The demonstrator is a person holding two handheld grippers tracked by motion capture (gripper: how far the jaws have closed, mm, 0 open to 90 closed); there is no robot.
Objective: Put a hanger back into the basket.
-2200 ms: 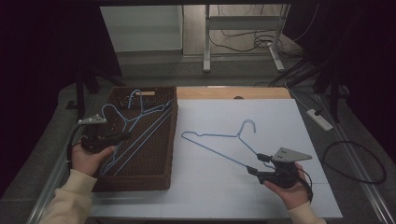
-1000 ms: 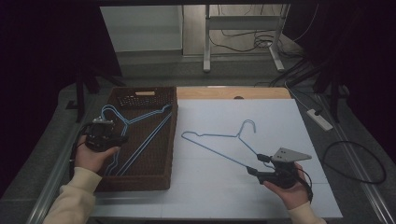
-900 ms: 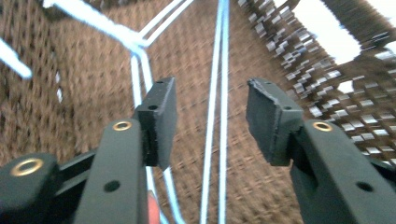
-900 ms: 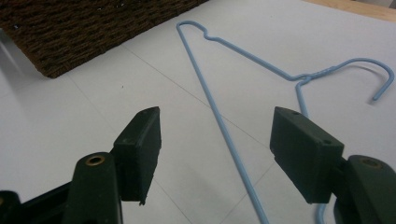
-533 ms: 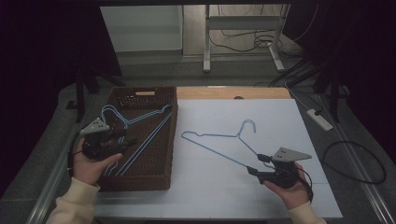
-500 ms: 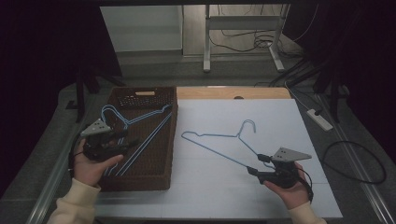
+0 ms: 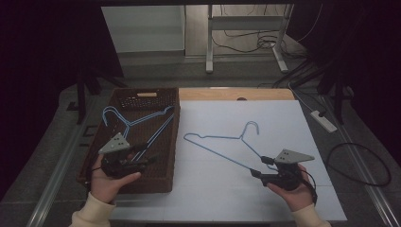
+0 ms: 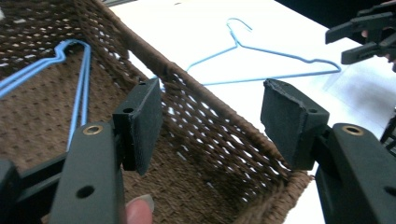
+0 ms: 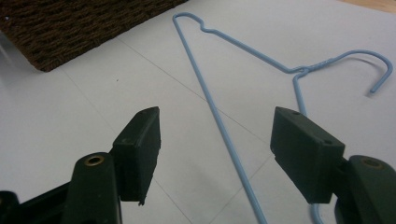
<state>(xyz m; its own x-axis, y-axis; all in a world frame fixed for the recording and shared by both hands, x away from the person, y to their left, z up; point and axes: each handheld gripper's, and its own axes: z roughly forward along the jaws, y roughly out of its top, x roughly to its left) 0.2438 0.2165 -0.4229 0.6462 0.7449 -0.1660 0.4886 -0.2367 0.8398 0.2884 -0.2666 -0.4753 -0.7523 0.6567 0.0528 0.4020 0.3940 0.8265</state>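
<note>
at the left of the high view the left gripper [image 7: 142, 163] sits over the near part of the basket [image 7: 171, 142], its fingers [image 8: 140, 123] wide and holding nothing; they have just been opening, and the left gripper view shows only basket weave between them. two blue hangers [image 7: 137, 125] lie inside the basket on its woven floor, their hooks toward the far left corner and their long bars running aslant from there toward the near end. the basket is dark brown, oblong, its long axis running away from the person, with a slot handle in the far wall, and it stands on the left part of the bench [image 7: 283, 123], just beside the white sheet. to its right, a third blue hanger [image 7: 222, 144] lies flat on the white sheet, apart from the basket: its hook curls toward the far side, and its long bar runs aslant from the left shoulder near the basket down to the near right. there the right gripper [image 7: 255, 174] rests low on the bench with its fingers [image 9: 140, 144] wide, the hanger's bar passing between them without being pinched. the bench top is pale, with a strip of bare wood along its far edge. beyond it the room is dim, with a grey floor, a metal frame leg, loose cables and a power strip [image 7: 324, 120] at the right.
</note>
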